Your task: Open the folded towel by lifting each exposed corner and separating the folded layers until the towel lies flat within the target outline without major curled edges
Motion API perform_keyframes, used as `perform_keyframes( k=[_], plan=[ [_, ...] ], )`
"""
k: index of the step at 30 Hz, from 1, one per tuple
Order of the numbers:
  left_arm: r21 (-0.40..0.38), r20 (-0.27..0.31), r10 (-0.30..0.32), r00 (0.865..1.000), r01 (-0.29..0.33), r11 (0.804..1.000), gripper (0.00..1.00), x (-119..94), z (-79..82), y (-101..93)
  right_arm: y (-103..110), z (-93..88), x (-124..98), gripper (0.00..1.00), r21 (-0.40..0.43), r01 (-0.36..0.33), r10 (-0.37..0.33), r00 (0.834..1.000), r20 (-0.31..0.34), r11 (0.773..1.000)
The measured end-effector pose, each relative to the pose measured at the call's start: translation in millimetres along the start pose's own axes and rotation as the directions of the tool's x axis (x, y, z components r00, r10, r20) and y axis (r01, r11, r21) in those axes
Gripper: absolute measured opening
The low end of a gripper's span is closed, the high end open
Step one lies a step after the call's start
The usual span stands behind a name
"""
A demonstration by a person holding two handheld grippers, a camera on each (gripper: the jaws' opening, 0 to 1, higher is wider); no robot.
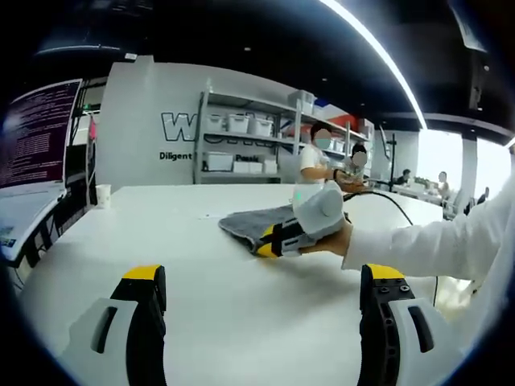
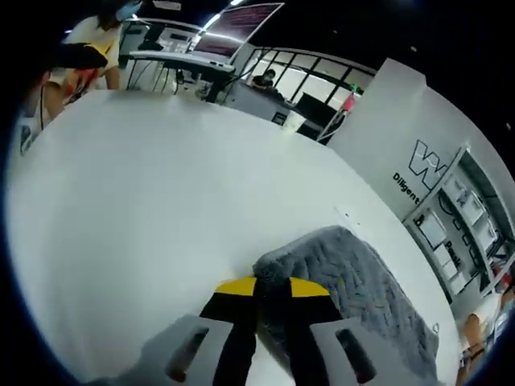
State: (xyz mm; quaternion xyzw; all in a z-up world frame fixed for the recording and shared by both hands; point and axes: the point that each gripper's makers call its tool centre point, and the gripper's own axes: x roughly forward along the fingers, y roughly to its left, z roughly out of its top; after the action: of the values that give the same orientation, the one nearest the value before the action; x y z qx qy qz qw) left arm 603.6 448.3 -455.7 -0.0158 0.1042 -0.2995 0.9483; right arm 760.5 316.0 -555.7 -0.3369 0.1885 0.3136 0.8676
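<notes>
A grey quilted towel (image 1: 249,220) lies folded on the white table (image 1: 201,322), past its middle. My right gripper (image 1: 269,240), held by a hand in a white sleeve, reaches in from the right and rests at the towel's near edge. In the right gripper view the yellow-tipped jaws stand close together, and my right gripper (image 2: 272,288) is pinching the near corner of the towel (image 2: 370,289). My left gripper (image 1: 264,275) hovers over bare table short of the towel, its jaws wide apart with nothing between them.
A shelf with white bins (image 1: 241,125) stands against the far wall. A monitor (image 1: 36,133) and a white cup (image 1: 103,195) are at the table's left edge. People (image 1: 318,153) sit beyond the far side, and a black cable (image 1: 390,201) runs there.
</notes>
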Motion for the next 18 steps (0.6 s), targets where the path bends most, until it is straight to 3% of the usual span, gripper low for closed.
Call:
perform_keyframes(
  k=[8,13,18],
  plan=[
    [0.005,0.005,0.001,1.000,-0.001,1.000,1.00,-0.2,4.2,-0.9,-13.9,9.8,-8.5,0.00,0.166,-0.054,0.045,0.997,0.059,0.985],
    [0.009,-0.001,-0.003,1.000,0.003,1.000,1.00,1.1,4.2,-3.4,-28.0,12.9,-16.8,0.00,0.176,-0.044,0.031,0.996,0.078,0.983],
    [0.016,-0.003,-0.005,1.000,0.005,1.000,1.00,1.8,6.4,-5.3,-55.2,12.2,-27.5,0.00,0.270,-0.046,0.018,0.994,0.108,0.962]
  ],
)
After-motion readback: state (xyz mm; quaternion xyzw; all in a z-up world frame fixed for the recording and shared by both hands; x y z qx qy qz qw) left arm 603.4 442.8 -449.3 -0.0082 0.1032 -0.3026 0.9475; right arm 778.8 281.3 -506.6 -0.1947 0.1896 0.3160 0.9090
